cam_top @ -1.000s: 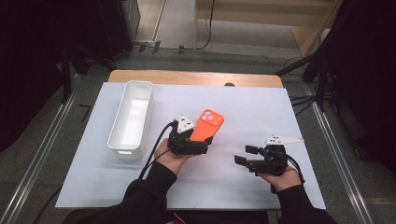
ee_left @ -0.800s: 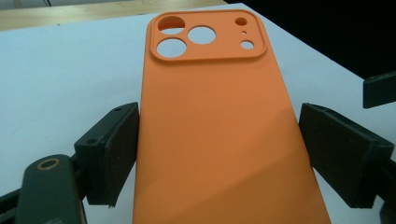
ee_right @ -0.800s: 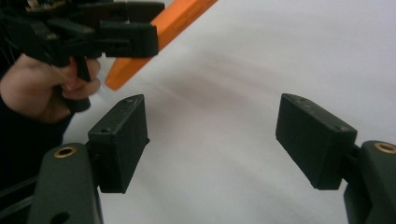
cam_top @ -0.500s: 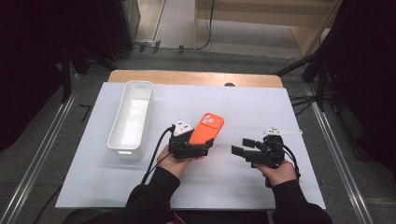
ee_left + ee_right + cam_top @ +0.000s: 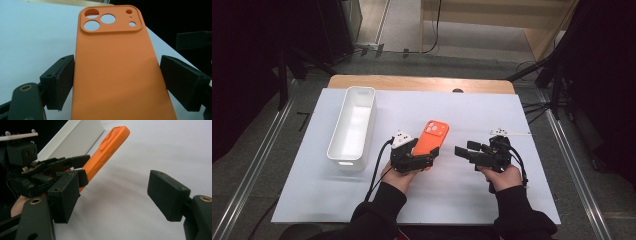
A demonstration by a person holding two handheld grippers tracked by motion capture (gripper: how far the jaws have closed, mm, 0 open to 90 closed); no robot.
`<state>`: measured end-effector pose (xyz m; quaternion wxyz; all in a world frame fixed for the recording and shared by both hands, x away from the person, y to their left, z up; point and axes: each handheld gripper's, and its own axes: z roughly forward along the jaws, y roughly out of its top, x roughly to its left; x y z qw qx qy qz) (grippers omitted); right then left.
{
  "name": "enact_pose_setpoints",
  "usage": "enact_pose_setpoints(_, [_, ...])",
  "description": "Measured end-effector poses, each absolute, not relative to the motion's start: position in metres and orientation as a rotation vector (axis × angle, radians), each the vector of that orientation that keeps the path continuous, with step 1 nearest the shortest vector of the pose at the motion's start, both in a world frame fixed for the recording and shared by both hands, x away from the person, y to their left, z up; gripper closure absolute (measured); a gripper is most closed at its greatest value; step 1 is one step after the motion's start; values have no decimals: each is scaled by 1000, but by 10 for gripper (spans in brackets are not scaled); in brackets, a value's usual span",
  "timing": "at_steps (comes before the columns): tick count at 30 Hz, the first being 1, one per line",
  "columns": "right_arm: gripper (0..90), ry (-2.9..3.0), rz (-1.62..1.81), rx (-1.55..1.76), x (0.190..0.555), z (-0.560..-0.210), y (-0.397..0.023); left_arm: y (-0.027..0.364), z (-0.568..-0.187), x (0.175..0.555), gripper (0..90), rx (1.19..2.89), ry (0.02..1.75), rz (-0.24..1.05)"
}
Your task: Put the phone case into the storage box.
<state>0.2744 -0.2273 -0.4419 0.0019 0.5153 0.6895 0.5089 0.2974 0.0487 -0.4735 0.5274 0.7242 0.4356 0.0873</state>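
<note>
Case: matt, smooth, rubbery-looking orange. Bin: glossy white plastic. Bench: wood edge, matt white sheet.

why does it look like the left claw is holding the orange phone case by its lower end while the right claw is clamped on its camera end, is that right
Not quite. The left claw does hold the orange phone case by its lower end, but the right claw is open and apart from it, with nothing between its jaws, as the right gripper view shows.
</note>
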Motion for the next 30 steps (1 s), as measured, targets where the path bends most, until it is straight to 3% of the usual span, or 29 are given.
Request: enact_pose_setpoints(30, [262, 2106, 1647, 1714, 311, -442, -210, 51, -480, 302, 148, 1694, 1066, 185])
